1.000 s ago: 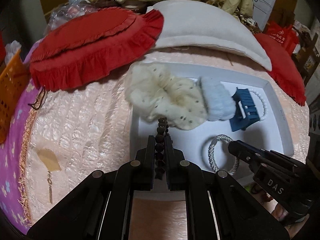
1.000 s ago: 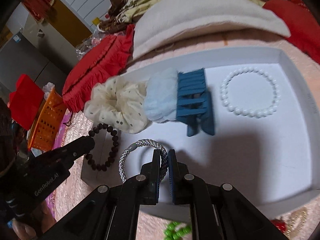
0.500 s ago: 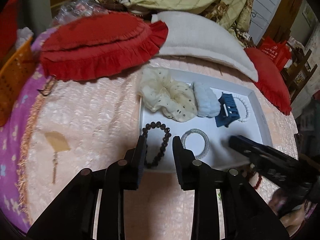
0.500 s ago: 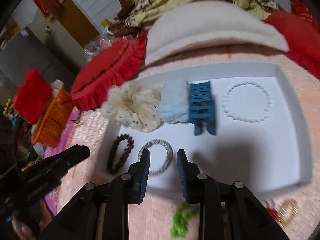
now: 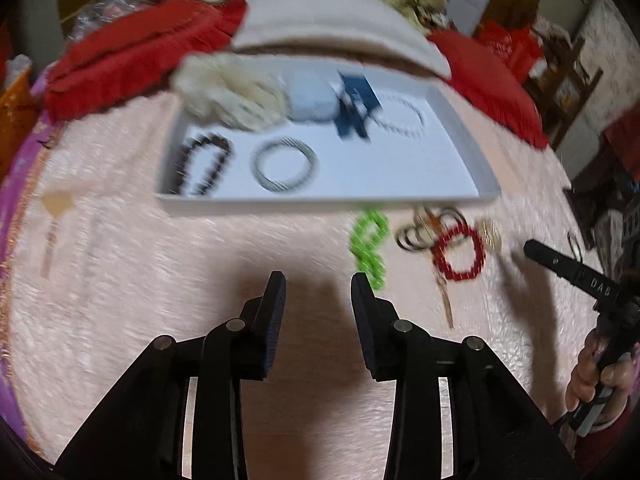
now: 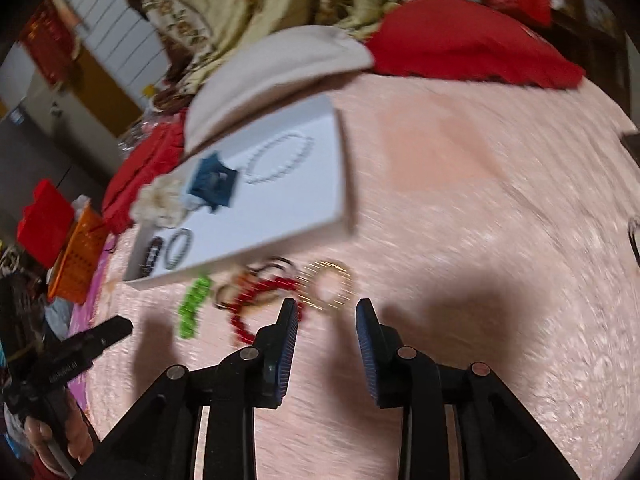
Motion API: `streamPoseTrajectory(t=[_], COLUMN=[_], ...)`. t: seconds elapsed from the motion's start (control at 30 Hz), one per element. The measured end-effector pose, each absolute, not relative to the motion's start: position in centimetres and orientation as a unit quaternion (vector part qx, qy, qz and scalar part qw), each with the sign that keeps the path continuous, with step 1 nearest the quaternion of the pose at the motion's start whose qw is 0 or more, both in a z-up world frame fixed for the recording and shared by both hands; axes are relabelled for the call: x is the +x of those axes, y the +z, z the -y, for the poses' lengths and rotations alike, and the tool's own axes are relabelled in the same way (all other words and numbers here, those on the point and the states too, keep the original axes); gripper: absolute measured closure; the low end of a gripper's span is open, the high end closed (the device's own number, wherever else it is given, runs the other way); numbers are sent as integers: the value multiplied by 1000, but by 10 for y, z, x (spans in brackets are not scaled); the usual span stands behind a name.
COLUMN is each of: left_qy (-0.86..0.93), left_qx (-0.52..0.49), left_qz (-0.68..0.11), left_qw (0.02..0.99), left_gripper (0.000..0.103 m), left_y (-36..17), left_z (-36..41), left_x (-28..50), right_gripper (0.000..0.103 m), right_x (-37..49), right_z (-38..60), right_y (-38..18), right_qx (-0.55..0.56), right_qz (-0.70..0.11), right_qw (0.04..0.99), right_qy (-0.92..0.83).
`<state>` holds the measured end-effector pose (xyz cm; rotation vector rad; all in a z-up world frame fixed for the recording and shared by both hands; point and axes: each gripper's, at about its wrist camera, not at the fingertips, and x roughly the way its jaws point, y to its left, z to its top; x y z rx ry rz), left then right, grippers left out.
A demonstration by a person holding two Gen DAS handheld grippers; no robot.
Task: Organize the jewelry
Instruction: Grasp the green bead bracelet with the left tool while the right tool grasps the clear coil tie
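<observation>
A white tray (image 5: 460, 136) holds a dark bead bracelet (image 5: 204, 164), a grey braided ring (image 5: 285, 165), a cream scrunchie (image 5: 232, 92), a pale blue scrunchie (image 5: 310, 98), a blue claw clip (image 5: 354, 106) and a white pearl bracelet (image 5: 400, 118). In front of the tray on the pink cover lie a green bead bracelet (image 5: 370, 246), a red bead bracelet (image 5: 460, 254) and a gold ring (image 6: 326, 286). My left gripper (image 5: 318, 286) is open and empty, short of the green bracelet. My right gripper (image 6: 326, 312) is open and empty, just before the gold ring.
Red cushions (image 5: 132, 52) and a white pillow (image 5: 332, 20) lie behind the tray. An orange basket (image 6: 78, 254) stands at the left edge. A small tan tag with a chain (image 5: 56, 210) lies left on the cover. Both views are motion-blurred.
Both grippers let go of their bracelets in the tray, opened and pulled back. They now sit over the pink cover in front of the tray, the views swung right.
</observation>
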<state>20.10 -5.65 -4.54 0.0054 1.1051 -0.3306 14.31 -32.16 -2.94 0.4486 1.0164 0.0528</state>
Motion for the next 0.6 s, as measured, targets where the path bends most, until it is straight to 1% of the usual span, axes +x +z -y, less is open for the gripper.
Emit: streamPoseTrajectory(t=[0.2,0.33,0.43,0.53,0.57,0.6], left_qy=[-160,-158,-156,-154,-155,-158], left_qx=[37,45,47,68,68,61], left_qz=[-520,-526,-524,-518,-519,-519], left_qw=[838,834,836,838,838,838], left_gripper=[70,71,71,95,95,95], left_y=[-68,-80,-85,-85,-84,-82], left_z=[92,104,109,114,113,110], left_x=[216,228,231,227,225,224], right_gripper=[75,75,75,75,78,85], right_x=[145,156,168,176,177,178], right_z=[330,327,316,301,298,295], right_y=[-46,-51,-54,-57,-57,-57], right_qx=[197,194,172,135,124,119], right_qz=[-480,-475,-479,-479,-479,-479], right_qw=[855,858,860,867,869,869], right_qy=[14,28,31,23,19,17])
